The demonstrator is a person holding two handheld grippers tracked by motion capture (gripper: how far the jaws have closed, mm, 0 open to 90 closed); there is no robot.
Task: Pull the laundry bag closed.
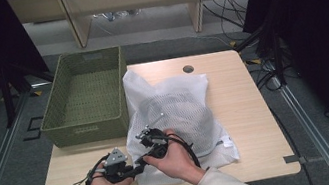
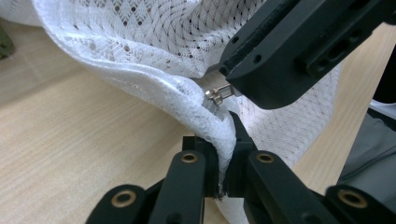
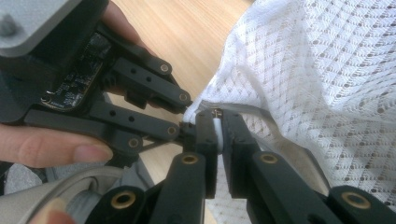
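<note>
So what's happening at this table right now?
A person holds a claw in each hand at the near corner of a white mesh laundry bag lying on the wooden table. The left claw is shut on the bag's edge seam, and the right claw is shut on the zipper pull right beside it. The bag holds something dark. A green woven basket sits to the left.

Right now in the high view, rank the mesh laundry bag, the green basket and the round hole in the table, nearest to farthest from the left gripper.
1. Mesh laundry bag, clamped by the left gripper, right beside it.
2. Green basket, just beyond, toward the left.
3. Round hole, at the table's far edge.
</note>
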